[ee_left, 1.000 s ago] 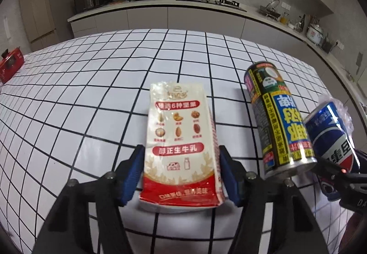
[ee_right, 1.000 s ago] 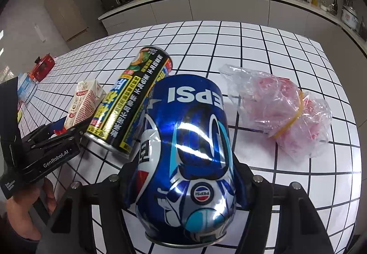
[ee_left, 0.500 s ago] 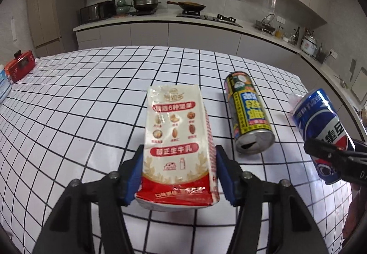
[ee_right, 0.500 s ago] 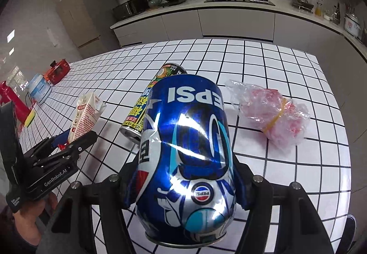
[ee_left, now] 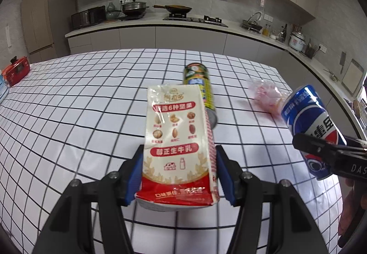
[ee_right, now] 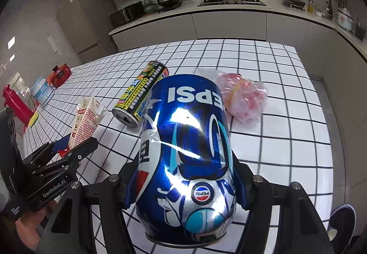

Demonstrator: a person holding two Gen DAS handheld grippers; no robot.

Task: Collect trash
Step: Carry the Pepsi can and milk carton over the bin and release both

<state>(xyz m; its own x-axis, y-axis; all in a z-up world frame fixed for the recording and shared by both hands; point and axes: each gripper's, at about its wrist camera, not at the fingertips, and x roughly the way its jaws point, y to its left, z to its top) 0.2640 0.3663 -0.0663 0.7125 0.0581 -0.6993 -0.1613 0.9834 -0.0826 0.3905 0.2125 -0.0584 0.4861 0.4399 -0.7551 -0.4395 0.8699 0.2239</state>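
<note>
"PEPSI" on blue can (ee_right: 185, 162)

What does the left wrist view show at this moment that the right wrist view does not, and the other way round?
Only the left wrist view shows the milk carton's printed front, clamped in the left tongs. Only the right wrist view shows a red bottle, a white-and-blue tub, the yellow-green can's opened end, and a shoe on the floor. Both show the Pepsi can held in the right tongs, the pink plastic bag, a red box and the checked table.
</note>
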